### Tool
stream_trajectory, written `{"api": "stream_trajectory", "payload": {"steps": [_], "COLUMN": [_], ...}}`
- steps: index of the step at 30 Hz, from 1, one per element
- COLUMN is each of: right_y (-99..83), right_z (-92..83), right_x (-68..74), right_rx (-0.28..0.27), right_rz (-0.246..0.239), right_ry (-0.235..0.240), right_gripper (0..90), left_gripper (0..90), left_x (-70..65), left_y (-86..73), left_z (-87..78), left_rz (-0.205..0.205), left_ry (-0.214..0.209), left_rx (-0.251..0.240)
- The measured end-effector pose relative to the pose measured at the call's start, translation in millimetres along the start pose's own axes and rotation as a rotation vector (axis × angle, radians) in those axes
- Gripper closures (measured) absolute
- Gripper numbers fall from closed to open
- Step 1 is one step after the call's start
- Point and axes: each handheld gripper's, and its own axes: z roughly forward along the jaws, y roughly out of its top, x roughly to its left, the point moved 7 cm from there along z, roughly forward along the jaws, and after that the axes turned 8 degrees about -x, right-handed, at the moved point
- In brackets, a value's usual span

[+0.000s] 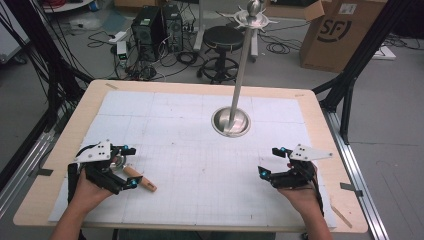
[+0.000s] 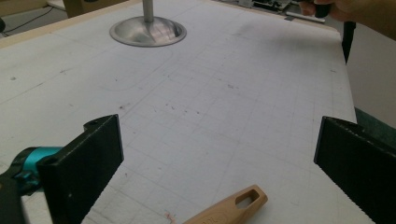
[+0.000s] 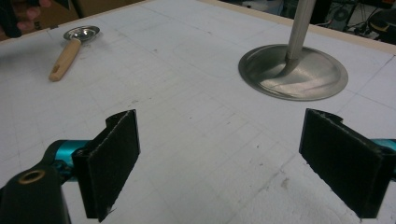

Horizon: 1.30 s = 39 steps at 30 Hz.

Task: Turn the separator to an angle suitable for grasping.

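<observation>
Strainer (image 1: 131,174) with its wooden handle (image 2: 229,207) lies flat on the white mat (image 1: 200,165), right between the wide-spread jaws of the left gripper (image 1: 131,166). The pads are not touching it, nothing pinched. Over on the other side, the right gripper (image 1: 270,161) hangs just as wide apart and empty above bare mat. Farther back, near the middle, stands the metal stand (image 1: 231,121) with its round base and tall pole.
</observation>
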Motion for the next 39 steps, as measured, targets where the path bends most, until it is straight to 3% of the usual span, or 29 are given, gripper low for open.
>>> {"api": "stream_trajectory", "payload": {"steps": [4,13,24,25,26,32,39], "right_y": [-2.9,-1.0,-3.1,-3.1,-3.8,-3.9,-6.4], "right_z": [0.7,-0.1,4.4,4.4,4.0,3.8,5.7], "right_x": [-2.4,-0.2,-0.3,-0.3,-1.0,-0.6,0.3], "right_rx": [0.004,0.002,0.017,0.017,0.018,0.019,0.034], "right_rz": [0.017,-0.004,-0.003,-0.003,-0.001,-0.006,-0.012], "right_ry": [-0.003,-0.021,-0.018,-0.018,-0.019,-0.022,-0.024], "right_gripper": [11.2,11.2,11.2,11.2,11.2,11.3,11.4], "left_gripper": [1.9,2.2,48.7,48.7,55.3,74.0,89.2], "left_x": [0.7,-1.5,-7.8,-8.7,-9.6,-15.2,-15.4], "left_y": [-2.4,-2.9,-4.3,-5.9,-8.0,-13.1,-17.3], "left_z": [-2.7,-6.0,-9.0,-8.5,-7.2,-5.1,-10.2], "left_rz": [0.001,0.013,0.024,0.025,0.027,0.032,0.054], "left_ry": [0.003,0.009,-0.093,-0.104,-0.108,-0.144,-0.150], "left_rx": [0.010,0.022,0.051,0.067,0.084,0.141,0.206]}}
